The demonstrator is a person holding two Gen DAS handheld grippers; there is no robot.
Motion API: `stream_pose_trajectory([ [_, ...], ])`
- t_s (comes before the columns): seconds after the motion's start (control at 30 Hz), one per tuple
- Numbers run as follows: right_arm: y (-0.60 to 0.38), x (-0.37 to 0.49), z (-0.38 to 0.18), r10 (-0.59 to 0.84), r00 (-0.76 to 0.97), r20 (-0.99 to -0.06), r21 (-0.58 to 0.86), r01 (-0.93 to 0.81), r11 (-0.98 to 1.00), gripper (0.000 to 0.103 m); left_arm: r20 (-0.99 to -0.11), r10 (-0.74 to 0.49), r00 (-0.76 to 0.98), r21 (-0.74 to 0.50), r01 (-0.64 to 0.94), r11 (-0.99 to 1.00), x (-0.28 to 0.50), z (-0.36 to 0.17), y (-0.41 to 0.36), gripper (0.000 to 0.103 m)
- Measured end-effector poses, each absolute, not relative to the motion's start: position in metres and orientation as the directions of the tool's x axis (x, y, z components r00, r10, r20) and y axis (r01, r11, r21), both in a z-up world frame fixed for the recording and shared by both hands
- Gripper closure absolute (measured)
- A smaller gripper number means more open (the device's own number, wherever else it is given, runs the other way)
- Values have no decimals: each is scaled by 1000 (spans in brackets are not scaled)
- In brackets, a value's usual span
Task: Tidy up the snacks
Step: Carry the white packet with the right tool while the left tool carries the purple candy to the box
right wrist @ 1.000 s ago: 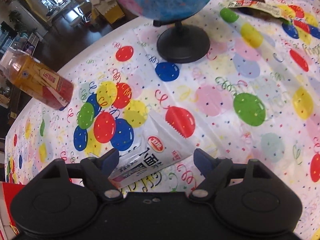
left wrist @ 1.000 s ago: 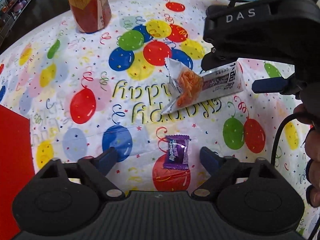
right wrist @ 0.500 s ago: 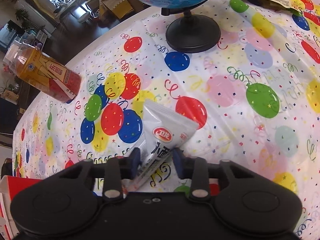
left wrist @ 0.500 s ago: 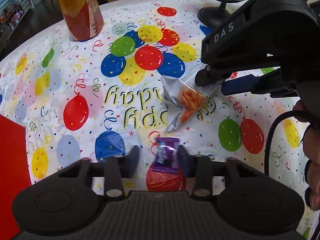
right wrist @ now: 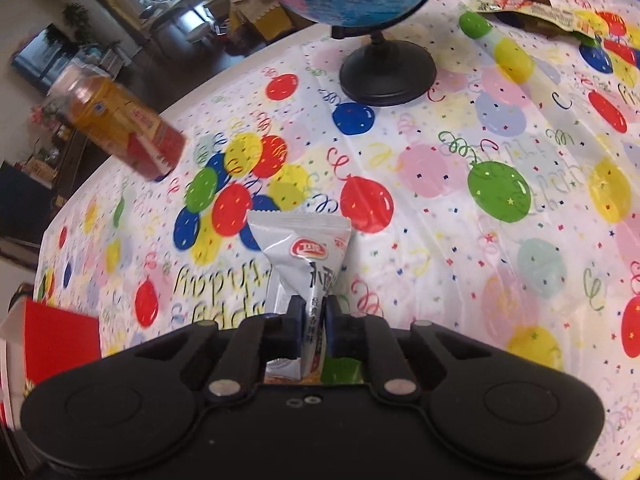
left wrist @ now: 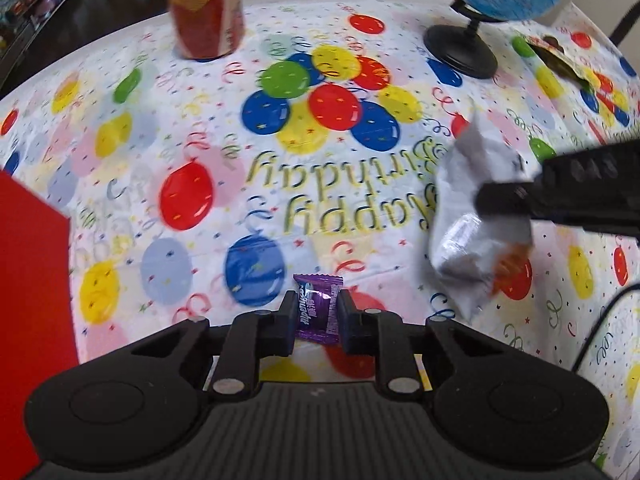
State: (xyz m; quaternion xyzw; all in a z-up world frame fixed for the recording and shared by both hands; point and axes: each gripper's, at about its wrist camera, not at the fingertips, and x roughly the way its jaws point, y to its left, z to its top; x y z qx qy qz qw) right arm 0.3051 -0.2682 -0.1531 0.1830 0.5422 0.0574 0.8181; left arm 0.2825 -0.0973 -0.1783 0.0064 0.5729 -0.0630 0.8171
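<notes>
**Two light, crinkly packets, each pinched and off the table**

Your left hand-held gripper (left wrist: 316,312) is pinched on the purple candy (left wrist: 318,306), its pads bearing on the two long sides of the wrapper, with the sealed top edge sticking out ahead. It looks very light and small; the film is probably slick, so hold it across the filled middle, as you do, not by the thin crimped ends.

Your right hand-held gripper (right wrist: 311,326) is clamped on the silver snack packet (right wrist: 306,258), gripping low on the pouch with the serrated top flaring out beyond the pads. In the left wrist view the packet (left wrist: 472,220) hangs above the table (left wrist: 120,184), blurred. It is soft foil over loose orange pieces, likely brittle: squeeze only hard enough to stop slipping.

The red box (left wrist: 28,264) sits at the left table edge, a likely destination. The bottle (right wrist: 116,120) and globe (right wrist: 384,68) stand well apart.
</notes>
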Motion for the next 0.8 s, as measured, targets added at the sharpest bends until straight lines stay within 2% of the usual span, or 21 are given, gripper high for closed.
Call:
stream_pose_trajectory([
  [0.8,-225,200,-71,401,435,-806,390,-118,913,94,-886,-136,443,-148,8,989,199,-84,-27,83],
])
